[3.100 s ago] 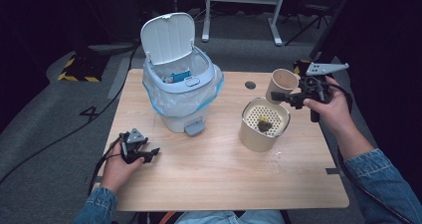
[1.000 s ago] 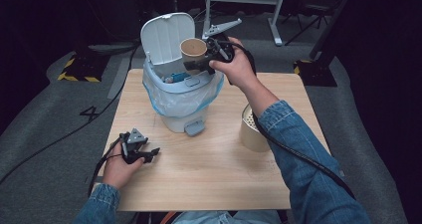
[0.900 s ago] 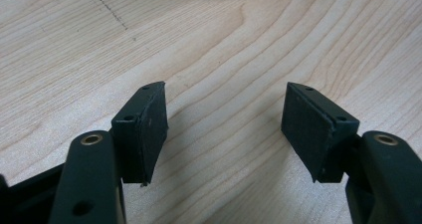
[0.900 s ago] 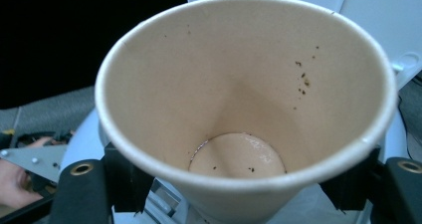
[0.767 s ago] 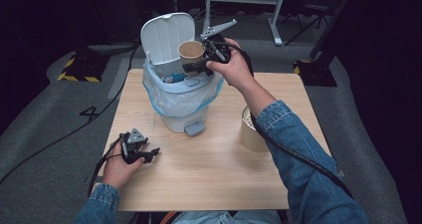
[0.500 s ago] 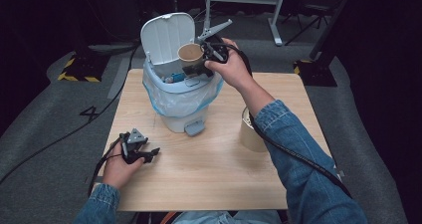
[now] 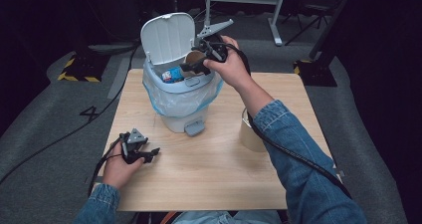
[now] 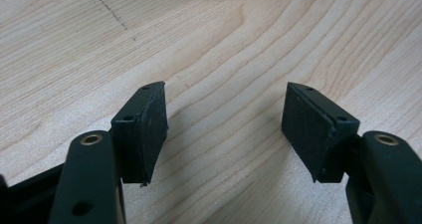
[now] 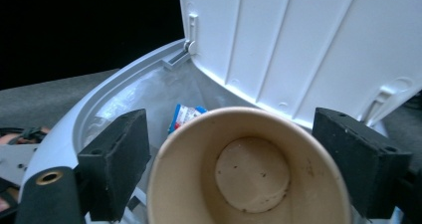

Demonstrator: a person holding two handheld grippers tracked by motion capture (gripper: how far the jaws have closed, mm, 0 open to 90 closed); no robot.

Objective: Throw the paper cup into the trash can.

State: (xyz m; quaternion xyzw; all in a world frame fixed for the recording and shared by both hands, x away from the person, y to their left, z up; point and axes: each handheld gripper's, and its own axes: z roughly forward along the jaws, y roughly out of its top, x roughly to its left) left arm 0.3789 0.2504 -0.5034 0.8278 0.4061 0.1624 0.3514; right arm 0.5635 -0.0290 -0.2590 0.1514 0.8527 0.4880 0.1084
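A white pedal bin [image 7: 181,97] with a clear liner stands at the table's far left, its lid [image 7: 166,37] raised. My right gripper [image 7: 198,65] hangs over the bin's mouth. A tan paper cup [image 9: 249,179] lies between its jaws, mouth toward the camera, tipped into the bin [image 9: 114,92]. The jaws have just been opening, and the pads stand off the cup's sides. The cup [image 7: 190,67] shows brown just inside the rim. My left gripper [image 7: 148,154] rests on the table near the front left, open with nothing between its pads [image 8: 149,129].
A blue and white wrapper [image 7: 173,75] lies inside the bin, also seen past the cup as a wrapper [image 9: 185,115]. A tan round container [image 7: 249,132] stands right of the bin, partly hidden by the right forearm. The wooden table [image 7: 219,174] has bare room at the front.
The right gripper has come down over the bin's mouth with the cup, and the cup now sits lower, inside the rim. The left hand has not moved.
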